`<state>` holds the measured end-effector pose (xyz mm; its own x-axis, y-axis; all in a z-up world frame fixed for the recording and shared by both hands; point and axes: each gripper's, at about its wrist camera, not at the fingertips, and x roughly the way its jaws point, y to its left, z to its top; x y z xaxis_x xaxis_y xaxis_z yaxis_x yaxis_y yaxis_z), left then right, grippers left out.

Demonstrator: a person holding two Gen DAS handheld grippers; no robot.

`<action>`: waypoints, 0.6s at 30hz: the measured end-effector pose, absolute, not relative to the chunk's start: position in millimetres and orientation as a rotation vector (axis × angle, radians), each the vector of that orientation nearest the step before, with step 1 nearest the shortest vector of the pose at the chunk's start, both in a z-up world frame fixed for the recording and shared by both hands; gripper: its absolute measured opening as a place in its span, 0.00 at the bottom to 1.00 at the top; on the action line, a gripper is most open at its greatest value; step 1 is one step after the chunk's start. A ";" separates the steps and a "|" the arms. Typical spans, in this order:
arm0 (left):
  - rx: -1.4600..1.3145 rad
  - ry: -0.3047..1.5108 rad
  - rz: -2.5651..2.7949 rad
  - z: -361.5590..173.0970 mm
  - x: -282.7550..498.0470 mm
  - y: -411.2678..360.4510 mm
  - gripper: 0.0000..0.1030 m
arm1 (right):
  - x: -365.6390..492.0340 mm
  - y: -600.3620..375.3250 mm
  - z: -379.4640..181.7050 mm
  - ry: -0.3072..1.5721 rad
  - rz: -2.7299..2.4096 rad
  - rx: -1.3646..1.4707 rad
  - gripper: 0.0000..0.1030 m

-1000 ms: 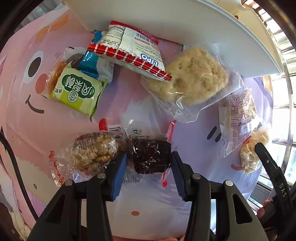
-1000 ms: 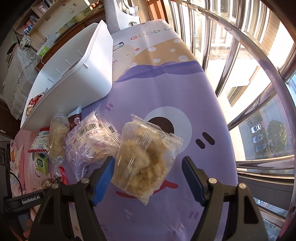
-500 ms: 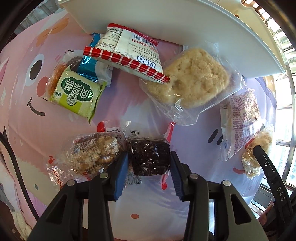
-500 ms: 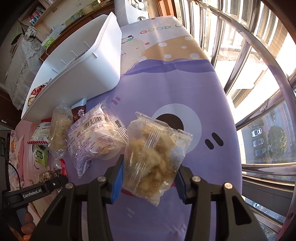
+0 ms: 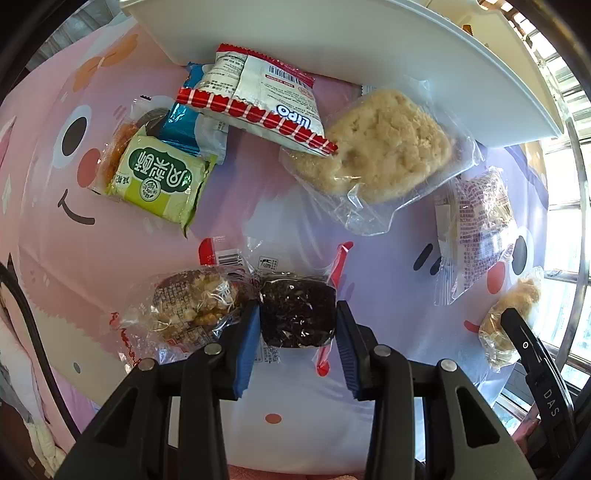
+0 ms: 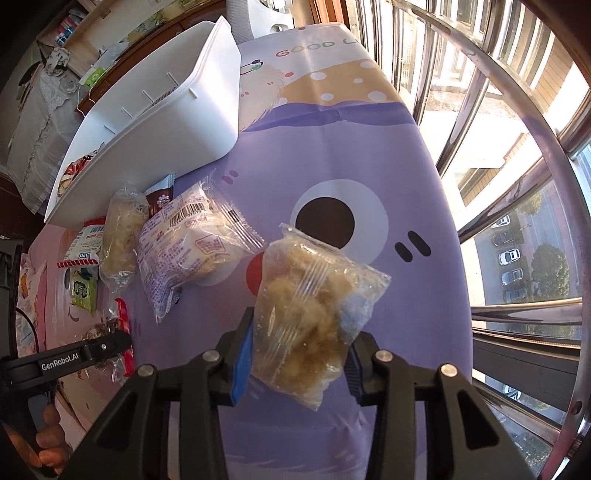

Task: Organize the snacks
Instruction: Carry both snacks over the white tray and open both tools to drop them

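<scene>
Left hand-held gripper [image 5: 298, 334] jaws just closing, pads touching dark snack packet [image 5: 297, 317] on cartoon tablecloth [image 5: 92, 243].

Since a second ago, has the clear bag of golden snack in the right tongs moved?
Yes. The clear snack bag has risen off the purple cloth, now overlapping the printed eye; the right tongs have just been closing on it.

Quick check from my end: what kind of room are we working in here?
Likely a home, upstairs by a window: a table under a cartoon cloth, railed windows overlooking parked cars, and cluttered shelves behind the white bin.
</scene>
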<state>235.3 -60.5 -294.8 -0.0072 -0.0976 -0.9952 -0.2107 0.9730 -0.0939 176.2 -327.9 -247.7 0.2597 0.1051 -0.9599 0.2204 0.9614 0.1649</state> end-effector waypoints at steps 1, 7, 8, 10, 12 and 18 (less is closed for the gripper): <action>-0.237 1.582 0.089 -293.4 233.8 -60.4 0.37 | 174.4 -327.5 -246.4 1.311 -0.078 0.290 0.40; -0.232 1.601 0.052 -276.7 222.7 -56.5 0.37 | 167.6 -320.0 -234.2 1.309 -0.061 0.308 0.40; -0.241 1.604 0.042 -272.8 220.9 -54.5 0.37 | 167.6 -318.2 -230.7 1.304 -0.055 0.311 0.40; -0.251 1.605 0.026 -261.2 217.9 -49.4 0.37 | 167.0 -314.9 -222.8 1.295 -0.043 0.319 0.40; -0.253 1.605 0.001 -250.7 215.7 -46.3 0.37 | 167.4 -311.3 -212.4 1.272 -0.019 0.333 0.40; -0.240 1.588 -0.069 -209.4 215.0 -36.5 0.37 | 177.7 -287.1 -176.9 1.184 0.033 0.294 0.40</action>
<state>215.0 -36.5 -209.4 -0.0132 -0.1957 -0.9806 -0.1102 0.9750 -0.1931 177.7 -287.1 -176.9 0.3814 0.1787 -0.9070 0.1278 0.9615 0.2432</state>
